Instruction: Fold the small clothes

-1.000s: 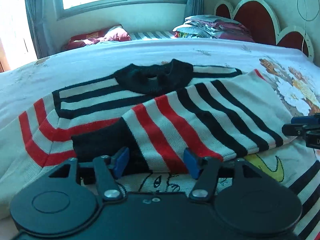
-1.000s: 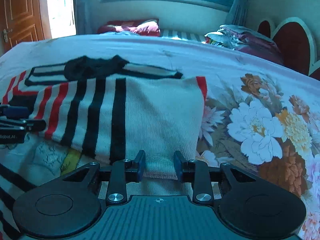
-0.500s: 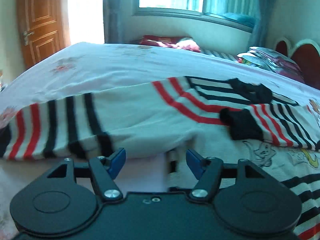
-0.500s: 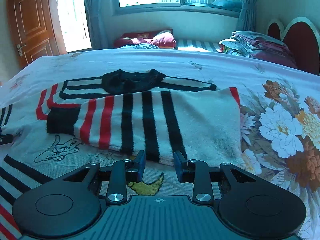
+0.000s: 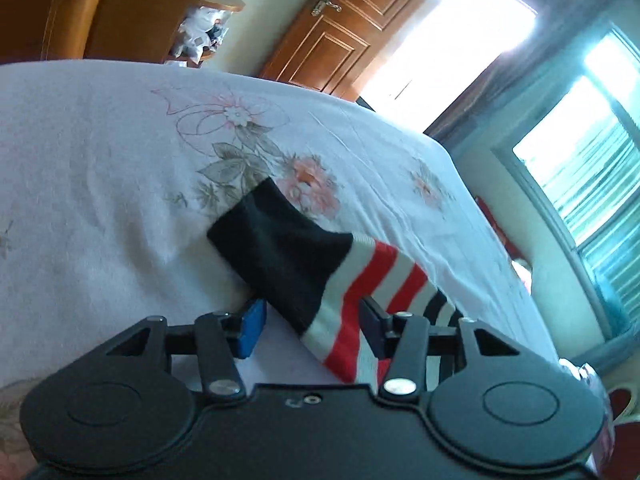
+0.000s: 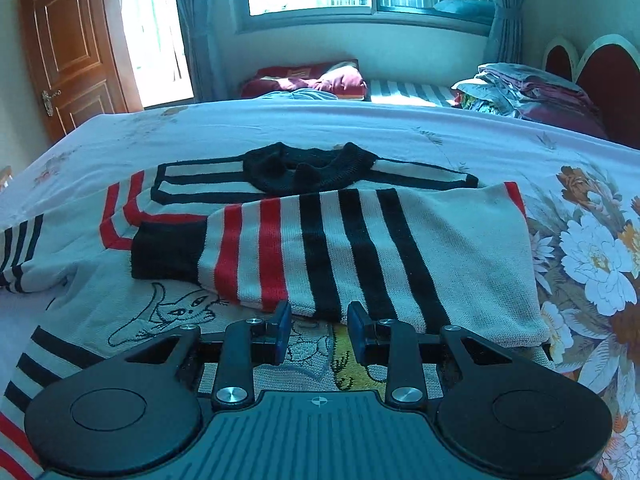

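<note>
A small striped sweater point(image 6: 340, 240), white with red and black bands and a black collar, lies on the bed. Its right sleeve is folded across the chest. Its left sleeve stretches out flat; the black cuff point(image 5: 276, 252) shows in the left wrist view. My left gripper point(image 5: 310, 328) is open, its fingers either side of that sleeve just behind the cuff, not closed on it. My right gripper point(image 6: 318, 332) is open and empty, low over the sweater's front hem by the cat drawing point(image 6: 172, 312).
The bed has a pale flowered sheet point(image 5: 120, 160) and a bright flowered part point(image 6: 592, 256) on the right. A pile of folded bedding point(image 6: 528, 92) and a red pillow point(image 6: 308, 80) lie at the far side. A wooden door point(image 6: 68, 52) stands left.
My left gripper has swung left, off the folded sleeve and along the outstretched left sleeve to its cuff, tilting as it went. My right gripper has drawn back from the sweater's right edge.
</note>
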Tool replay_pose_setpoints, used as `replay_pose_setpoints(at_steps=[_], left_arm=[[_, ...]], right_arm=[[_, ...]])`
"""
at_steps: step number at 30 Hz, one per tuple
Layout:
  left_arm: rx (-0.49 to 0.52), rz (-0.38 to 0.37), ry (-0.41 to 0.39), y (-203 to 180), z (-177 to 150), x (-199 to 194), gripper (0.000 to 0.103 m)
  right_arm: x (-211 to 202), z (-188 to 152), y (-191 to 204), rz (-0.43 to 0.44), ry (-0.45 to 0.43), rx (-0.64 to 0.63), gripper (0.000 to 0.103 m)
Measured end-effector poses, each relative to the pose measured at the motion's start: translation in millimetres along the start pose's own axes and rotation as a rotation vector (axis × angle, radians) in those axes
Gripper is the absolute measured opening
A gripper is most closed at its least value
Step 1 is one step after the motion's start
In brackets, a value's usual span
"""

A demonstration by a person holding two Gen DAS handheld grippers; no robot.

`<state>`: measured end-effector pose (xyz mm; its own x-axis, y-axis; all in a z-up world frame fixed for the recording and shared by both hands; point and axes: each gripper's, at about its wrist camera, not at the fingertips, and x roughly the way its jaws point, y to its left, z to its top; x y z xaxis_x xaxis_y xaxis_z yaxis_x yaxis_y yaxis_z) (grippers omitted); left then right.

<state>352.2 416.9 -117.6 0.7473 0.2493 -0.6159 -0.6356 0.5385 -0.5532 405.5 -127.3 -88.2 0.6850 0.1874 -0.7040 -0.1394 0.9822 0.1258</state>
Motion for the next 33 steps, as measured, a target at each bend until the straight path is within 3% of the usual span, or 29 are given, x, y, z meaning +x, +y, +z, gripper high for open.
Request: replay_pose_setpoints(at_steps=[3, 5, 6, 11, 16, 23, 27, 30, 31, 33], left_arm=[[-0.023, 0.006, -0.008, -1.4, 10.4, 8.7, 0.036], [0.007, 0.019, 0.018, -9.2, 12.1, 12.9, 0.005], [0.024, 0.011, 0.025, -15.2, 12.0, 13.4, 0.004], [0.181, -0.090, 0.007, -81.4, -9.3, 5.6, 0.004], [0.401, -0.257, 0.055, -181.5, -65.7, -5.1, 0.004], [0.726, -0.447, 0.150, -306.5, -190.9, -27.8, 0.004], [0.969, -0.478, 0.228, -353.0, -278.0, -25.8, 0.004], [1.081, -0.481, 0.342, -365.3, -340.4, -12.6, 0.004], [1.119, -0.475, 0.383, -366.6, -358.7, -7.6, 0.008], [1.170, -0.504, 0.420, -362.4, -385.5, -5.2, 0.032]], right_arm=[[0.7, 1.3, -6.6, -0.032, 0.006, 0.040, 0.031], [0.0, 2.9, -13.2, -0.044, 0.012, 0.073, 0.031], [-2.2, 3.8, -16.6, -0.045, 0.008, 0.084, 0.031], [-13.0, 6.5, -25.8, -0.066, -0.020, 0.094, 0.031], [-20.5, 7.9, -41.4, -0.084, -0.041, 0.134, 0.031], [-37.4, 3.5, -71.4, -0.100, -0.067, 0.198, 0.031], [-50.2, -2.8, -94.0, -0.113, -0.076, 0.245, 0.031], [-58.9, -8.3, -109.6, -0.109, -0.072, 0.272, 0.031], [-62.1, -10.6, -115.9, -0.107, -0.073, 0.284, 0.031], [-66.1, -14.4, -125.3, -0.111, -0.069, 0.307, 0.031]])
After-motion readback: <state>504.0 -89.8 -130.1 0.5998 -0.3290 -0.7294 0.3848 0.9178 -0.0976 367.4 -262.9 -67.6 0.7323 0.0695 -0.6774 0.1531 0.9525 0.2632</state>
